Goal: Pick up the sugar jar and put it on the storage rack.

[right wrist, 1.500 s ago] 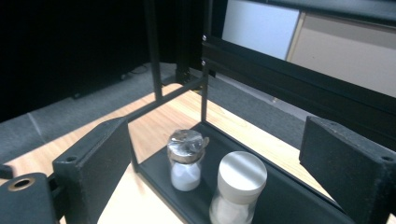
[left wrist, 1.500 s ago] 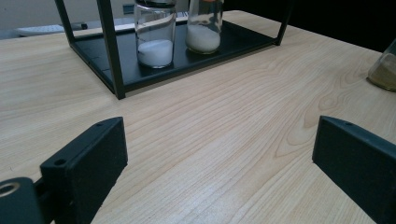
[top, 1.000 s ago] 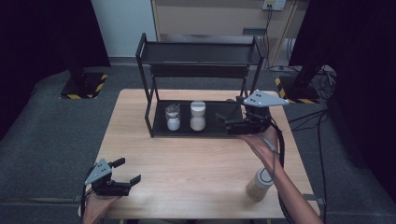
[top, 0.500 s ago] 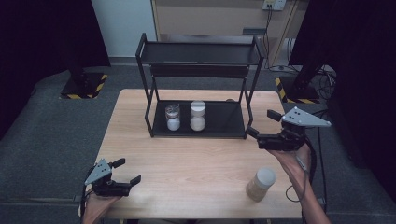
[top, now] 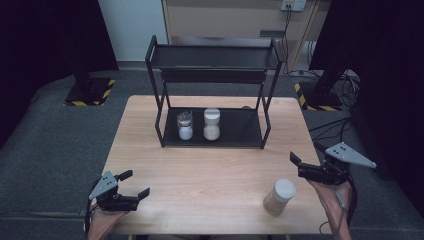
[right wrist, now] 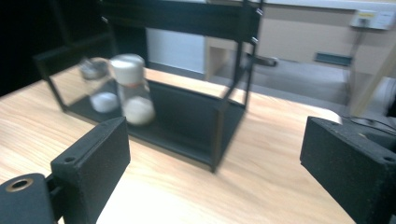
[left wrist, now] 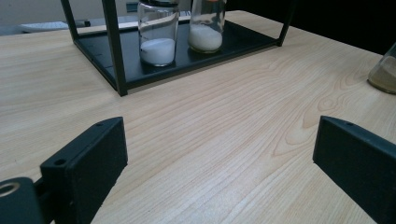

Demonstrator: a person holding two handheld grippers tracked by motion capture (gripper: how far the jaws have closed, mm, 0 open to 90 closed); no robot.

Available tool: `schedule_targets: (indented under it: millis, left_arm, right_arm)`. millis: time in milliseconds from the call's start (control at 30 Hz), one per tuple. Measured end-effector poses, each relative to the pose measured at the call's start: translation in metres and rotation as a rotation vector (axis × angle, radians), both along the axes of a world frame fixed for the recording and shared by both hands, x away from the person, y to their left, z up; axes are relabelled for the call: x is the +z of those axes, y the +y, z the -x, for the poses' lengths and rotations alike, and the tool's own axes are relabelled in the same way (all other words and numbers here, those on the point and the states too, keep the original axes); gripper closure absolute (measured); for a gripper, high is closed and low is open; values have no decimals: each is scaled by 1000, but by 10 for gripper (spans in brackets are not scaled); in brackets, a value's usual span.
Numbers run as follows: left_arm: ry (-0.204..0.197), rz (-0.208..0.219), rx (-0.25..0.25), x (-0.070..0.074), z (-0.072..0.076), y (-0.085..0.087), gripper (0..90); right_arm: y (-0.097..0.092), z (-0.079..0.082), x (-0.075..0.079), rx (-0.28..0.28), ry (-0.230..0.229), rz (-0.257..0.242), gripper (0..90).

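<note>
At the far left of the high view we see the left gripper (top: 135, 184) low over the near left corner of the wooden table (top: 215, 170), held by a hand (top: 102, 225) that comes in from the bottom edge; its jaws are spread wide and nothing is between them, which the left gripper view confirms, where only bare wood lies between the two black jaws. Moving to the middle, a black two-level rack (top: 215, 90) stands at the far half of the table, and on its lower shelf two jars stand upright just beside each other: a clear jar with a dark lid (top: 185, 125) that holds white powder, and at its right a jar with a white lid (top: 211, 124) that holds pale powder. Further to the right, near the front edge, a third jar with a white cap (top: 280, 196) and beige contents stands upright on the bare wood, well apart from the rack. Just to the right of this jar we find the right gripper (top: 305, 161), near it but not touching, its jaws also spread apart and holding nothing; in the right gripper view the rack and its two jars appear between the open jaws, a little blurred
</note>
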State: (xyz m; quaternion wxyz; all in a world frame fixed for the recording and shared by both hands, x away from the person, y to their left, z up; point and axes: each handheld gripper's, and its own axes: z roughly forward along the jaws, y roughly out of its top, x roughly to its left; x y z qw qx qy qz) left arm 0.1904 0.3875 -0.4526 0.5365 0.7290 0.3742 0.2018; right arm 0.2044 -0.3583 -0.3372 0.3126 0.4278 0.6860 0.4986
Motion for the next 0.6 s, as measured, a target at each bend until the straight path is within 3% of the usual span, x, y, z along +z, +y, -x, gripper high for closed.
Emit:
schedule_targets:
  millis: [333,600]
  left_arm:
    - [-8,8,20,1,6,1,19]
    - [-7,9,26,0,8,2,19]
  right_arm:
    - [-6,23,-39,-114,40,-10,79]
    - [-2,39,-64,-190,29,-19,78]
